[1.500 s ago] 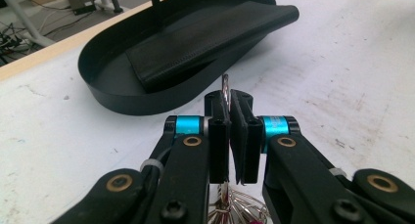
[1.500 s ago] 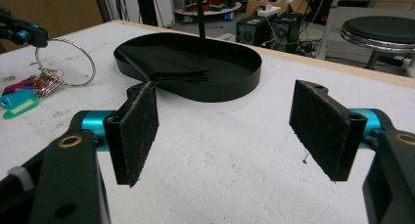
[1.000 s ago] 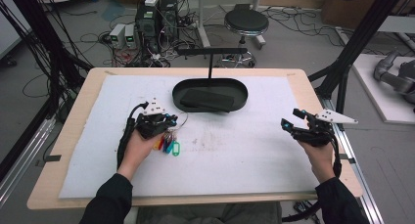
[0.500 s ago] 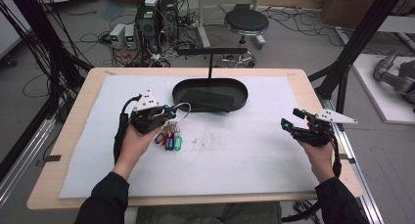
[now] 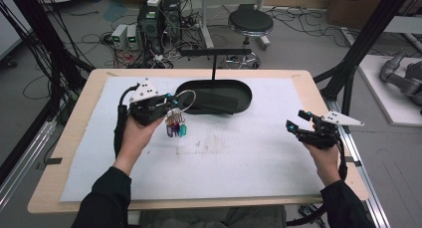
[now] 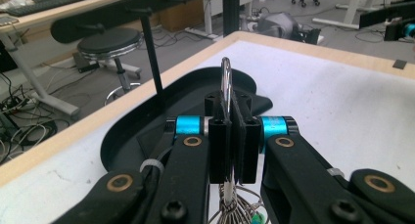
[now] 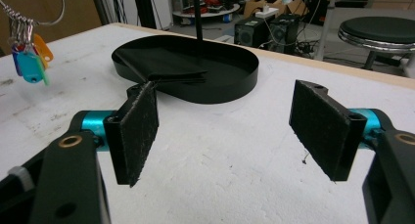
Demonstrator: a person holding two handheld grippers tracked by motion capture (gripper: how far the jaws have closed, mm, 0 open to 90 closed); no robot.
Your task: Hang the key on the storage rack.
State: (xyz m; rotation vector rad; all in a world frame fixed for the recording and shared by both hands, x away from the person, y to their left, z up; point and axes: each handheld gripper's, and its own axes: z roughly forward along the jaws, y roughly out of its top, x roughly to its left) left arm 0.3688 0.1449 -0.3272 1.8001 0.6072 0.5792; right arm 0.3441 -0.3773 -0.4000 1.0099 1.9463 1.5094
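- High view, leftmost: we are holding the left gripper (image 5: pixel 171 104) above the white mat (image 5: pixel 224 153), jaws clenched on the metal key ring (image 5: pixel 183 99).
- Below the ring, coloured tags (image 5: pixel 175 130) are hanging clear of the mat, just beside the black oval tray (image 5: pixel 244 96).
- Left gripper view: the ring (image 6: pixel 225 77) is rising between the pressed pads.
- Rightmost: we are resting the right gripper (image 5: pixel 294 123) near the table (image 5: pixel 69 133) edge, jaws released and gripping nothing.

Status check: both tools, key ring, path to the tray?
Left tool shut on the metal key ring with coloured tags, lifted. Right tool open, empty. Black oval tray ahead, nothing between.
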